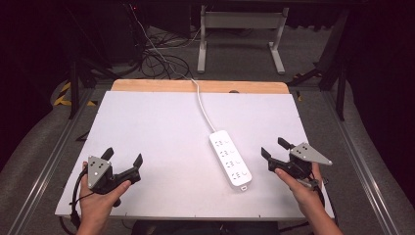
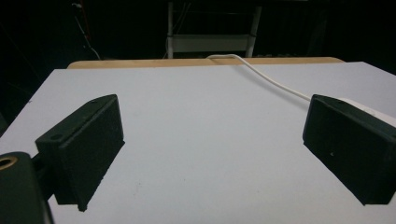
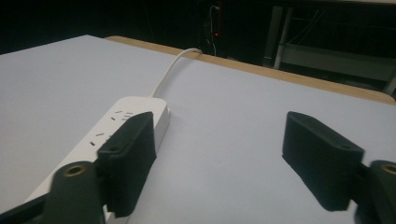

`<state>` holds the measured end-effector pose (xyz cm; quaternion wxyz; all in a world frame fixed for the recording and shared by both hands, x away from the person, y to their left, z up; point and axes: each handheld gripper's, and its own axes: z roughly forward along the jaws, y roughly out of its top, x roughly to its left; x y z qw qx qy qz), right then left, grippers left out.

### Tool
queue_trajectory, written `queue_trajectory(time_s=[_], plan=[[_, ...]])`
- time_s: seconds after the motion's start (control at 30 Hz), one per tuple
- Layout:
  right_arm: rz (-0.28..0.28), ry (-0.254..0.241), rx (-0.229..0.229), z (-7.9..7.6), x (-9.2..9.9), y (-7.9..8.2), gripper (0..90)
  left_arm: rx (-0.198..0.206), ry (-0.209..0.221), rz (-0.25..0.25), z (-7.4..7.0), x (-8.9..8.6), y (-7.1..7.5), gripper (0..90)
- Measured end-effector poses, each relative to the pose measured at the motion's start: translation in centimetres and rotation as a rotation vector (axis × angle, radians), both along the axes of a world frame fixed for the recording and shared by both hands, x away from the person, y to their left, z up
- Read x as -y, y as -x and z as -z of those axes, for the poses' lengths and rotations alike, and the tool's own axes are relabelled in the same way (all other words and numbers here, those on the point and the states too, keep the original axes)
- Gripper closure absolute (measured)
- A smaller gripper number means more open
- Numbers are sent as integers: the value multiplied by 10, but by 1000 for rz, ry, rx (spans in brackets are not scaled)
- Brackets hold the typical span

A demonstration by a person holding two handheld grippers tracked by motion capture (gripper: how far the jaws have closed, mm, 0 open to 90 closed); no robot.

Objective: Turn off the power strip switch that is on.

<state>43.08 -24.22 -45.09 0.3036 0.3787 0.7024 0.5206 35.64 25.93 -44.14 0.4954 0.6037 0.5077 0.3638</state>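
Item one, our landmark: a white power strip lying flat on the white table top, right of the table's middle, its long axis running from the far side toward the near edge and slanting slightly to the right as it comes nearer. We count several rows of sockets on its upper face.

Item two: the strip's white cord, leaving its far end, curving away across the table and passing over the bare wooden strip along the far edge.

Item three: the left gripper, held in the left hand, well apart from the power strip on its left, near the table's front edge. We see its jaws spread wide with nothing between them. In the left gripper view the cord runs down behind the right-hand jaw.

Item four: the right gripper, held in the right hand, just beside the power strip on its right, not touching it. Its jaws are likewise spread and empty. In the right gripper view the power strip lies partly behind the left-hand jaw.

Item five: beyond the strip's far end, past the table, a white metal frame and tangled dark cables on the floor.
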Motion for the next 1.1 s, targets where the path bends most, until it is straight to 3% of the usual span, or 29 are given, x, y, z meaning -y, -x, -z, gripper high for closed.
queue_trajectory(time_s=[0.23,0.27,0.3,0.33,0.37,0.4,0.53,0.6,0.67,0.7,0.73,0.9,1.1], plan=[[-39,-22,-1,-3,2,2,642,-2,-2,1,0,0,0,59],[-39,-22,-1,-3,2,2,642,-2,-2,1,0,0,0,59],[-50,-11,-11,-3,3,2,746,-3,-2,1,0,0,0,60],[-50,-11,-11,-3,3,2,746,-4,-2,3,0,0,0,60],[-66,4,-51,-4,3,2,826,-5,-2,2,0,0,0,62],[-71,2,-58,-4,3,2,846,-5,-2,2,0,0,0,64],[-91,-16,-64,-4,3,3,840,-6,-2,4,0,0,-1,66],[-98,-38,-113,-5,2,3,847,-5,-3,6,0,0,-1,67],[-85,10,-158,-7,1,4,900,-5,-3,9,0,1,-1,68],[-85,10,-158,-7,1,4,900,-5,-3,9,0,1,-1,70],[-92,22,-187,-8,-1,5,900,-7,-4,10,0,1,-1,70],[-77,38,-172,-14,-3,6,900,-7,-4,14,0,1,-1,71],[-97,46,-147,-27,-1,6,900,-11,-9,16,1,2,-1,75]])
